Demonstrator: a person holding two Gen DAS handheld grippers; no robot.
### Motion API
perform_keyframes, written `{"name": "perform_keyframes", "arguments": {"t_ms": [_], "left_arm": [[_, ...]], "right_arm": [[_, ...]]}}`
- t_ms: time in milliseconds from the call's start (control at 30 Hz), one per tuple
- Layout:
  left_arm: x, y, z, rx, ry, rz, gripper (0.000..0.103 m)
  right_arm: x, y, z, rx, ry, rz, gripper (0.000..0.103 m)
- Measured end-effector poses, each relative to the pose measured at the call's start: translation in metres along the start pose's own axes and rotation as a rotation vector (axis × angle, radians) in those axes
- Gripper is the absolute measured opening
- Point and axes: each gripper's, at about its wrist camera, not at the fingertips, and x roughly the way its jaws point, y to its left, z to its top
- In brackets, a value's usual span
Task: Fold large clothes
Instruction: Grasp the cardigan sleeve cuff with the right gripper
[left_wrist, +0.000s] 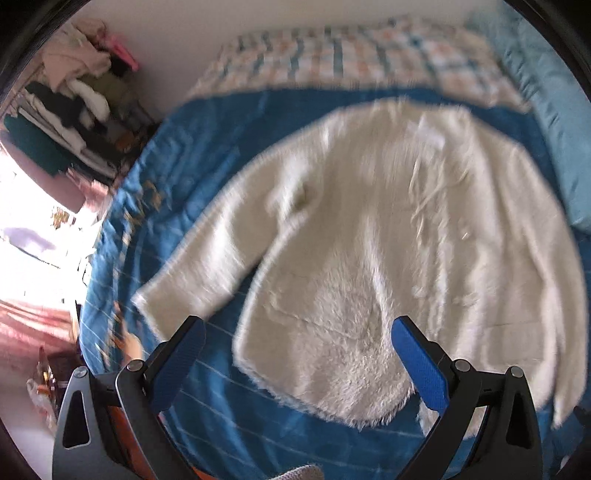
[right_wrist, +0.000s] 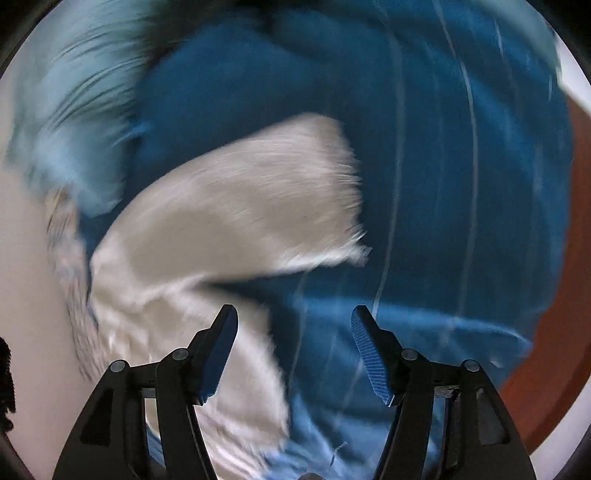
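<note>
fluffy white sweater: soft, light, best taken at hem and cuff

the fuzzy cream-white knitted sweater (left_wrist: 388, 229) lies spread flat on the dark blue striped bedspread (left_wrist: 192, 155), sleeves out. it looks light, limp and thick-piled, so it should drape and bunch rather than slide. the left gripper (left_wrist: 295, 358) hangs released above the hem; the right gripper (right_wrist: 293, 350) is parted, holding nothing, near a sleeve (right_wrist: 236, 206). hem corners and cuffs look the surest holds.

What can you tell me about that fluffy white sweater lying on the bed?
The white sweater is a fuzzy, long-piled knit, cream in colour. It lies spread flat and unfolded on the blue bedspread, sleeves angled outward, hem toward the cameras. The pictures are blurred, so fine detail is lost. Neither gripper touches it; only the bedspread beneath does.
</note>
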Motion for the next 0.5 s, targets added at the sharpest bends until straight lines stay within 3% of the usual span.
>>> {"name": "perform_keyframes", "arguments": {"t_ms": [100, 200, 267, 300, 333, 367, 500], "left_arm": [[0.041, -0.027, -0.003, 0.017, 0.047, 0.023, 0.103], [0.066, -0.048, 0.000, 0.037, 0.056, 0.045, 0.103], [0.080, -0.060, 0.005, 0.042, 0.043, 0.045, 0.103], [0.083, -0.064, 0.007, 0.048, 0.032, 0.043, 0.103], [0.086, -0.069, 0.010, 0.052, 0.023, 0.040, 0.103], [0.090, -0.073, 0.012, 0.060, 0.011, 0.043, 0.103], [0.097, -0.077, 0.019, 0.077, -0.004, 0.058, 0.103]], "right_arm": [[0.050, -0.023, 0.028, 0.132, -0.025, 0.108, 0.066], [0.063, -0.020, 0.039, 0.203, -0.110, 0.176, 0.069], [0.066, -0.006, 0.040, 0.210, -0.154, 0.177, 0.067], [0.066, 0.002, 0.040, 0.200, -0.174, 0.177, 0.062], [0.068, 0.013, 0.042, 0.170, -0.185, 0.160, 0.029], [0.069, 0.022, 0.045, 0.147, -0.191, 0.155, 0.017], [0.034, 0.089, 0.054, 0.023, -0.286, 0.140, 0.016]]}}
